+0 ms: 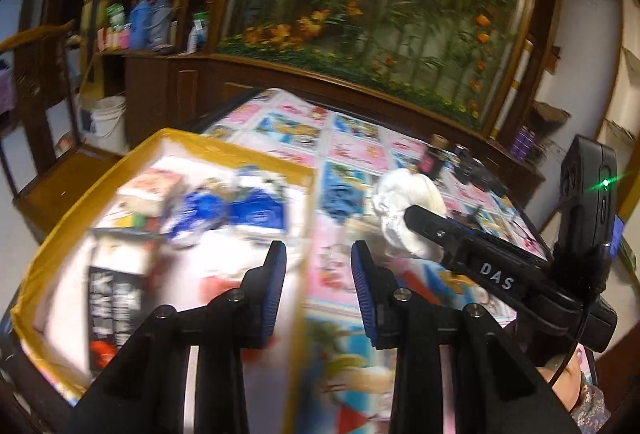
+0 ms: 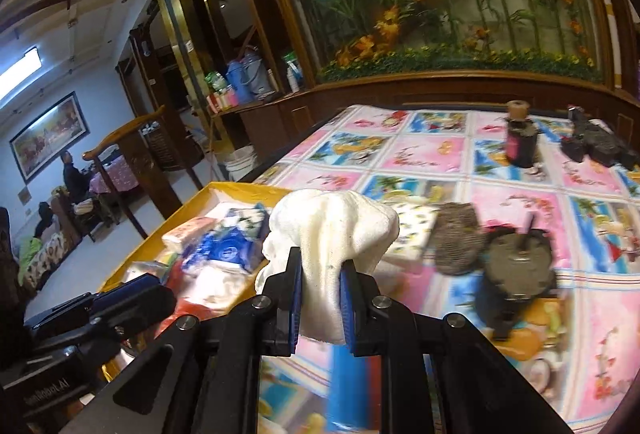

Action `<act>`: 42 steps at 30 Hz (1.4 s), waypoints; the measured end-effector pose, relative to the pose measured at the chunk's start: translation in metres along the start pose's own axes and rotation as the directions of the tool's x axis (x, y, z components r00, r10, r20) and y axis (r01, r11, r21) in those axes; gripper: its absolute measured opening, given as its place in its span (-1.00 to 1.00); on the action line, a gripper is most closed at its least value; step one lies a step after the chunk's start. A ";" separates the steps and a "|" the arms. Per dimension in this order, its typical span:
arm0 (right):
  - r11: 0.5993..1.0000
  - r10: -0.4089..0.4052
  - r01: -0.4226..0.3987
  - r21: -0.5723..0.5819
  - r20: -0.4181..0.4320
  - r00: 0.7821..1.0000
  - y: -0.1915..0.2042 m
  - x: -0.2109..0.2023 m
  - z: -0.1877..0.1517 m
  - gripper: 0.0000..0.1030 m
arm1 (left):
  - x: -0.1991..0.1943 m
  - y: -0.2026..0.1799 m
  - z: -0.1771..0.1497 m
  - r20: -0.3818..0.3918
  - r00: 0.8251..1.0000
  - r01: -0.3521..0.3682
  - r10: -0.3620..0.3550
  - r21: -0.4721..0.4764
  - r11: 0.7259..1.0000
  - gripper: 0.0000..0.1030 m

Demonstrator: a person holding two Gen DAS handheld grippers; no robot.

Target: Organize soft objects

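In the left wrist view, the left gripper hangs over the near edge of a yellow-rimmed box and the patterned cloth that covers the surface. Its blue-padded fingers stand a little apart with nothing between them; this is as far closed as they come. The box, blurred here, holds a jumble of packets in blue, white, red and black. To the right, the right gripper reaches in from the lower right, and a bunched white cloth sits at its tip, raised above the patterned cloth and just beside the box's right wall.

In the right wrist view, the right gripper has its fingers clamped on the white cloth, whose lower part is pinched between the blue pads while the rest billows out above them. The cloth is held up off the surface, in front of the box's near right corner. The yellow-rimmed box lies to the left, with blue and white packets inside. On the patterned cloth to the right lie a grey mesh piece and a dark round container; a dark bottle stands further back. The left gripper shows at the lower left edge.
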State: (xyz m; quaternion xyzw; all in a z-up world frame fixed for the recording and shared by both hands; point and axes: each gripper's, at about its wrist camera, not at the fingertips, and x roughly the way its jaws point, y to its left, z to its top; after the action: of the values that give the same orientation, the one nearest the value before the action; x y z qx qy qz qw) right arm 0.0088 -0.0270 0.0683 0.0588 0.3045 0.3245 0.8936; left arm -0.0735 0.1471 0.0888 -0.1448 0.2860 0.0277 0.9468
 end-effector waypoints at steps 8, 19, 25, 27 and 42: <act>0.990 0.105 -0.116 -0.076 -0.129 0.986 0.068 0.058 -0.007 -0.63 | 0.007 0.065 -0.006 -0.064 0.994 -0.090 0.085 -0.080 0.993 -0.36; 0.986 0.120 -0.142 -0.082 -0.233 0.965 0.077 0.088 -0.023 -0.60 | 0.021 0.074 -0.023 -0.098 0.992 -0.083 0.077 -0.061 0.995 -0.36; 0.986 0.125 -0.147 -0.081 -0.228 0.966 0.078 0.084 -0.023 -0.60 | 0.019 0.072 -0.026 -0.092 0.993 -0.083 0.078 -0.057 0.995 -0.36; 0.986 0.127 -0.148 -0.075 -0.236 0.963 0.076 0.084 -0.023 -0.51 | 0.019 0.072 -0.026 -0.093 0.993 -0.080 0.074 -0.060 0.995 -0.23; 0.984 0.169 -0.174 -0.026 -0.133 0.977 0.039 0.020 -0.009 0.22 | -0.007 0.045 -0.017 -0.060 0.995 -0.077 0.076 -0.016 0.997 0.31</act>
State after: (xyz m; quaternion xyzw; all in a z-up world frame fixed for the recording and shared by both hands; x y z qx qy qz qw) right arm -0.0055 0.0157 0.0627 0.0468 0.3497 0.4093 0.8414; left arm -0.0946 0.1856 0.0680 -0.1433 0.3191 0.0624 0.9347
